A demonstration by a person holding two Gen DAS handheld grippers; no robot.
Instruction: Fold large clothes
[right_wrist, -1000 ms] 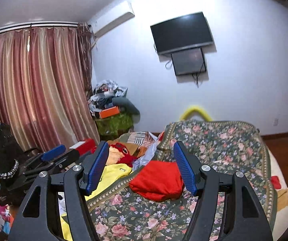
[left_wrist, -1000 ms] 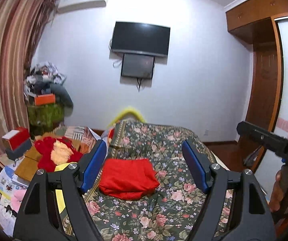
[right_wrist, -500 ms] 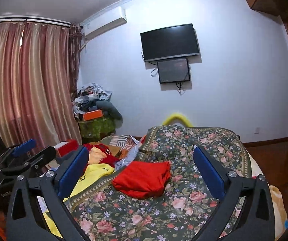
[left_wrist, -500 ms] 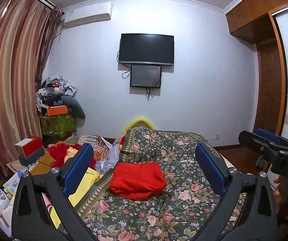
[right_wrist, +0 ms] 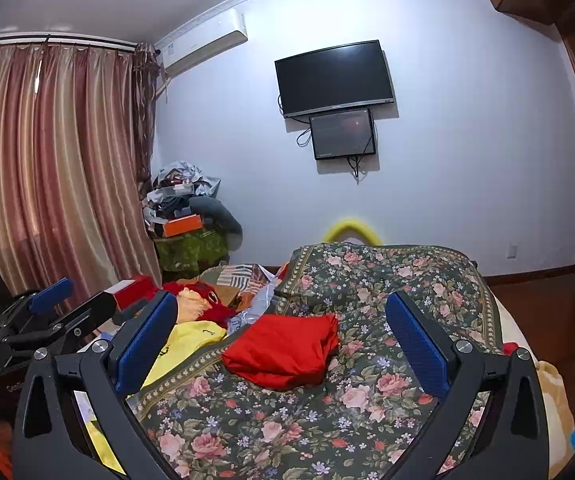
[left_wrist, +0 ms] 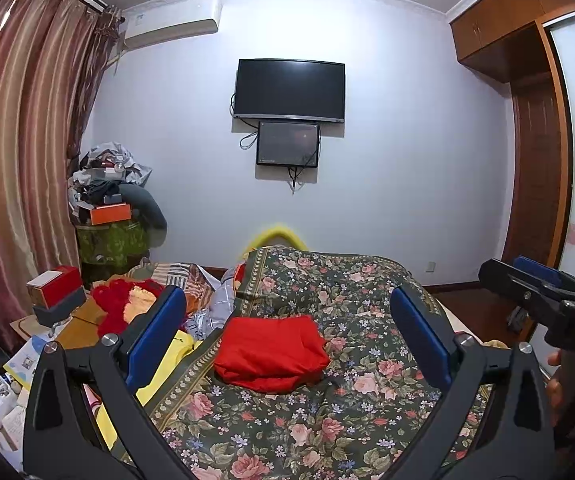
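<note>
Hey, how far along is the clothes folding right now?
Done: the red garment lies folded in a compact bundle on the floral bedspread. In hand: nothing; the left gripper and the right gripper are both open and empty, raised above the bed. Left: a yellow garment lies unfolded at the bed's left edge, beside a heap of other fabrics.

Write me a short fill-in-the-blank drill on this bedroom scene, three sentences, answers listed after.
1. The folded garment lying on the floral bedspread is coloured ____.
2. Both the left gripper and the right gripper have their jaws ____, holding nothing.
3. On the wall above the smaller screen hangs a black ____.

Missing words: red; open; television
</note>
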